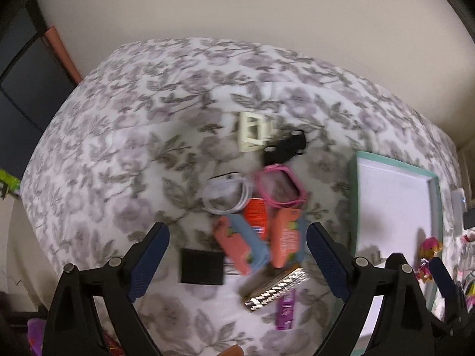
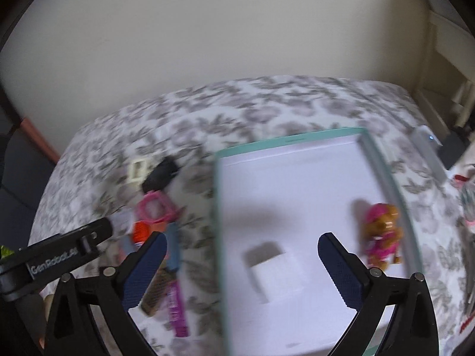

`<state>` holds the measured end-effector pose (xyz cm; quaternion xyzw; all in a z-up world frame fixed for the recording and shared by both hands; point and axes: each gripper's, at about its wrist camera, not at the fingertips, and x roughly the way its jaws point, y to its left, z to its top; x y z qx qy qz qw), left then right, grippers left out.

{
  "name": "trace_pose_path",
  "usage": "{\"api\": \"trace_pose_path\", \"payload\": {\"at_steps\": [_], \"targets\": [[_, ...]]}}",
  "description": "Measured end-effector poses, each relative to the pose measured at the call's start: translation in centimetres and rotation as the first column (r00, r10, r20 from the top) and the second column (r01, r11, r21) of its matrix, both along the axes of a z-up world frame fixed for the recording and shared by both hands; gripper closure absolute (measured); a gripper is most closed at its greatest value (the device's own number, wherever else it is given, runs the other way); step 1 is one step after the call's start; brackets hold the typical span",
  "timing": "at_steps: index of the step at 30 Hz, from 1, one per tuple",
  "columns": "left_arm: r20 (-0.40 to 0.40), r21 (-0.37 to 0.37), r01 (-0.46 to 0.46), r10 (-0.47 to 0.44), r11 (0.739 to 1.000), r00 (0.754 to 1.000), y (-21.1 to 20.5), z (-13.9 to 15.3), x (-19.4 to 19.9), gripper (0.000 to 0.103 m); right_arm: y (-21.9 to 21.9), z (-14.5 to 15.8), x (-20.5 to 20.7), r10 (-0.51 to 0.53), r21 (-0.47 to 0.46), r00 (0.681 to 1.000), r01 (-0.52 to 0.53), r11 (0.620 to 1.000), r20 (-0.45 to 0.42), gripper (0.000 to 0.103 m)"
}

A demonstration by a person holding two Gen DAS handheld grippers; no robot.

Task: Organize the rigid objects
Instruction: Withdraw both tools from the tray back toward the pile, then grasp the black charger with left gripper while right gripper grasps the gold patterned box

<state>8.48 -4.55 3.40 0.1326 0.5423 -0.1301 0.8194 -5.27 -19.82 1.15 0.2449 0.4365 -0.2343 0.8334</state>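
The left tongs (image 1: pixel 237 255) and the right tongs (image 2: pixel 242 267) are both wide open and hold nothing. The flowery worktop (image 1: pixel 118 148) has lots of bare room on its far side and left side. The green-edged tray (image 2: pixel 289 141) holds a toy dog (image 2: pixel 381 231) by its right wall and a small white box (image 2: pixel 276 273). A pile of small things (image 1: pixel 258 219) lies just left of the tray.
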Motion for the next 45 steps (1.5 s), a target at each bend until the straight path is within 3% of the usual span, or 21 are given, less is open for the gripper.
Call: {"api": "trace_pose_path", "payload": {"at_steps": [11,18,26,35,39,43,45], "targets": [[-0.071,0.107,-0.108,0.116,0.988,0.991,5.4,-1.9,2.4,0.009,4.6,-1.9,2.3,0.083,0.019,0.992,-0.081,0.996,-0.096,0.0],[-0.205,0.112,-0.175,0.195,0.978,0.959,7.9,-4.8,3.1,0.009,7.0,-3.9,3.7,0.131,0.049,0.98,-0.125,0.991,-0.15,0.0],[-0.265,0.091,-0.171,0.189,0.981,0.946,8.1,-6.1,3.5,0.009,9.7,-6.2,5.0,0.202,0.05,0.956,-0.196,0.979,-0.213,0.001],[-0.3,0.091,-0.135,0.156,0.987,0.941,6.6,-7.5,2.8,0.009,9.6,-8.2,5.1,0.193,0.085,0.952,-0.178,0.98,-0.236,0.015],[-0.319,0.087,-0.123,0.145,0.989,0.937,6.0,-8.4,2.6,0.01,8.8,-8.0,4.7,0.176,0.102,0.961,-0.157,0.982,-0.214,0.026],[-0.315,0.088,-0.111,0.133,0.99,0.94,5.4,-9.0,2.7,0.01,8.2,-7.9,4.4,0.162,0.112,0.964,-0.141,0.984,-0.212,0.046],[-0.326,0.082,-0.099,0.12,0.992,0.938,4.8,-9.2,2.6,0.01,7.8,-7.9,4.1,0.159,0.133,0.966,-0.134,0.982,-0.202,0.047]]}}
